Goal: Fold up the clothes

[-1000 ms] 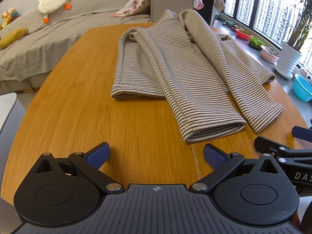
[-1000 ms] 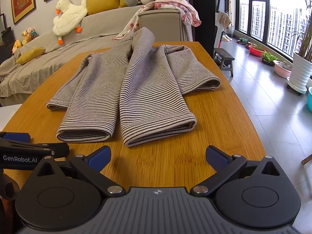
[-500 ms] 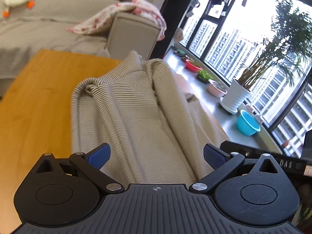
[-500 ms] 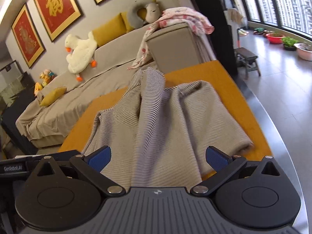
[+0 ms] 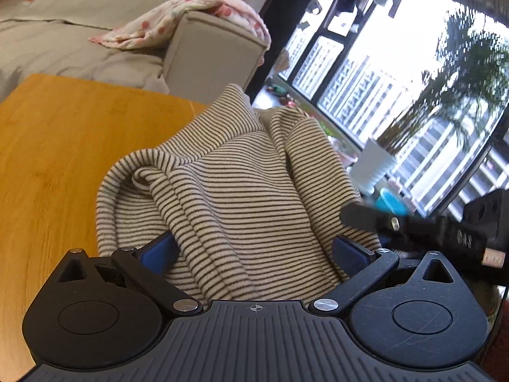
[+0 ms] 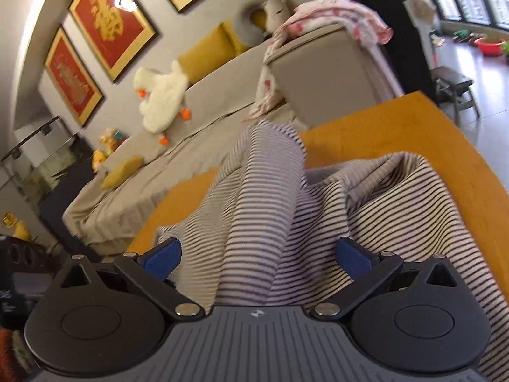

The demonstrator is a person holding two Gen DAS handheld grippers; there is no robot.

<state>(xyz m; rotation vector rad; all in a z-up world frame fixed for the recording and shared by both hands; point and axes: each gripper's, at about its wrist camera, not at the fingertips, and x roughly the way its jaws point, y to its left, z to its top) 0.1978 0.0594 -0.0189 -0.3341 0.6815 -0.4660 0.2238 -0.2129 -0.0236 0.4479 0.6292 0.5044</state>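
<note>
both grippers are tipped low over the striped garment (image 5: 241, 191), which lies rumpled on the wooden table (image 5: 54, 146). left gripper (image 5: 254, 251) leans toward the window side, jaws spread wide with folds of cloth bunched between the blue pads (image 5: 159, 251), not pinched. right gripper (image 6: 257, 254) is tilted the other way, facing the sofa (image 6: 222, 73), jaws just as wide, fabric sitting loose between them. its black body (image 5: 413, 222) pokes into the left view, right beside the left one

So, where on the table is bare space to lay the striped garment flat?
Bare wood lies left of the striped garment on the table, and along the far right edge beyond it in the right wrist view. The middle is crowded with bunched cloth.
</note>
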